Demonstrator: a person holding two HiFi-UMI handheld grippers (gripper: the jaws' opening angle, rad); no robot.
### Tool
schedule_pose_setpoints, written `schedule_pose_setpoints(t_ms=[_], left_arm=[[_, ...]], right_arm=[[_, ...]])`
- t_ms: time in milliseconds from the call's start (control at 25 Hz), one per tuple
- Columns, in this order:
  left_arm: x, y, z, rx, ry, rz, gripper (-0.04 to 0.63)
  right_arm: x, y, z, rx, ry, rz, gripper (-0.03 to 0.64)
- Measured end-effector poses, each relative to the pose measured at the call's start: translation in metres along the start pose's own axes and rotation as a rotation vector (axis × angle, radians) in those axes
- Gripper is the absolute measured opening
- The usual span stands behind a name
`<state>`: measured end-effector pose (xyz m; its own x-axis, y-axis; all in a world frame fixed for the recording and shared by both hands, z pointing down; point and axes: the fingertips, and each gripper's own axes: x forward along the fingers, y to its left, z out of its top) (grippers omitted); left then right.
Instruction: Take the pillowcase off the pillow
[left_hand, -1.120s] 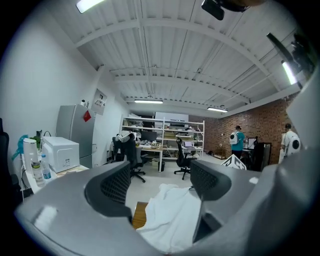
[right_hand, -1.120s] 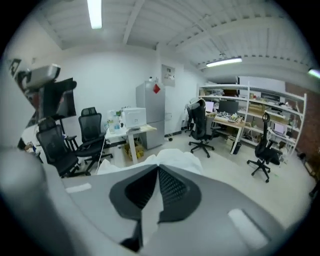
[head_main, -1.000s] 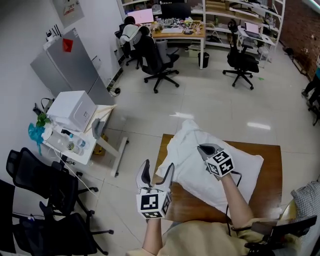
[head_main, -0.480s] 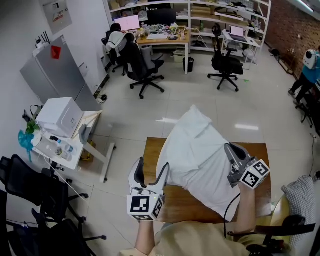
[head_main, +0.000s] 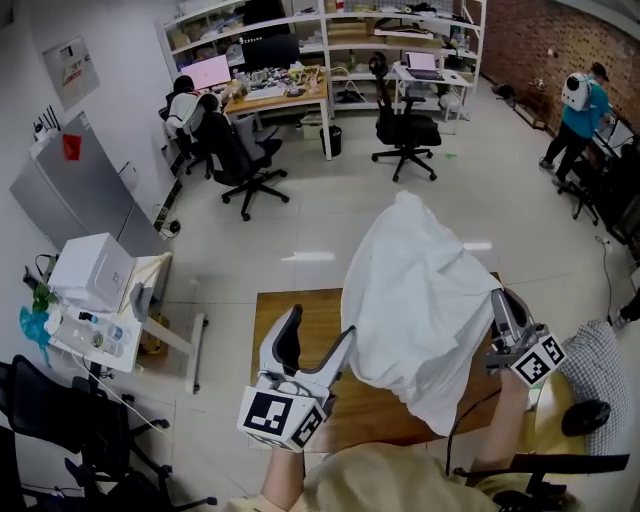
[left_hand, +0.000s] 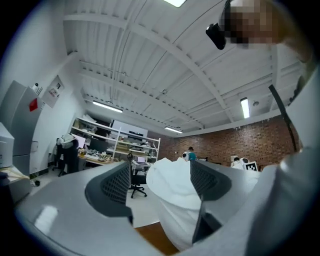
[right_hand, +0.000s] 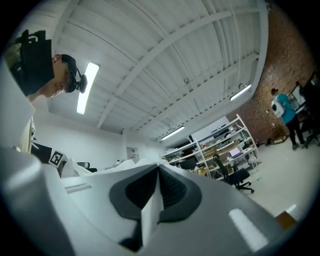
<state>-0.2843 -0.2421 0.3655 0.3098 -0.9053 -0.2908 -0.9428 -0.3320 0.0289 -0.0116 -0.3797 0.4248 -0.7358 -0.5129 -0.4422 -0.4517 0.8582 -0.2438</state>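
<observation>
White cotton all over this one: the pillowcase (head_main: 415, 300) hangs up in the air over the right half of the brown wooden table (head_main: 285, 315), its bottom corner dangling just above the near edge. The right gripper (head_main: 499, 306) has its jaws fully closed on a thin fold of that white fabric at the right edge of the bundle, and in the right gripper view you can see the cloth pinched flat between the ribbed pads. My guess is it's held high like that so the weight sags downward and the case can slide off. The bundle looks bulky enough that the pillow is probably inside, but honestly I can't tell from these angles. The left gripper (head_main: 313, 345) sits low at the near left, just beside the hanging cloth, jaws spread wide with nothing between them. In the left gripper view the white bundle sits beyond the open pads, not touching them. Looks like it's parked there ready to grab the lower end and pull against the right one. As for writing, not much to report: each gripper carries a cube with black and white square markers, there's a red tag on the grey cabinet (head_main: 75, 185) at far left and a poster on the wall, but any print is too small to read.
</observation>
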Motion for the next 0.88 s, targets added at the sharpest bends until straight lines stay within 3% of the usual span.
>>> schedule_pose_setpoints(t_ms=[200, 400, 480, 520, 600, 720, 880], left_arm=[[0.018, -0.039, 0.017, 0.018, 0.012, -0.158, 0.367], [0.024, -0.096, 0.057, -0.011, 0.009, -0.465, 0.345], [0.027, -0.115, 0.059, -0.01, 0.068, -0.585, 0.316], [0.028, -0.124, 0.053, 0.025, 0.123, -0.643, 0.308], [0.028, -0.138, 0.028, 0.175, 0.262, -0.743, 0.307], [0.024, -0.143, -0.016, 0.415, 0.475, -0.807, 0.307], [0.019, -0.146, -0.047, 0.508, 0.637, -0.841, 0.294]], right_arm=[[-0.033, -0.004, 0.012, -0.011, -0.031, -0.072, 0.0], [-0.063, -0.001, 0.017, -0.008, -0.06, -0.095, 0.0], [-0.071, -0.001, 0.022, -0.005, -0.069, -0.108, 0.0], [-0.075, -0.001, 0.025, -0.003, -0.073, -0.112, 0.0], [-0.082, -0.001, 0.03, 0.0, -0.08, -0.117, 0.0], [-0.091, 0.0, 0.035, 0.001, -0.087, -0.124, 0.0], [-0.092, 0.004, 0.038, 0.004, -0.087, -0.12, 0.0]])
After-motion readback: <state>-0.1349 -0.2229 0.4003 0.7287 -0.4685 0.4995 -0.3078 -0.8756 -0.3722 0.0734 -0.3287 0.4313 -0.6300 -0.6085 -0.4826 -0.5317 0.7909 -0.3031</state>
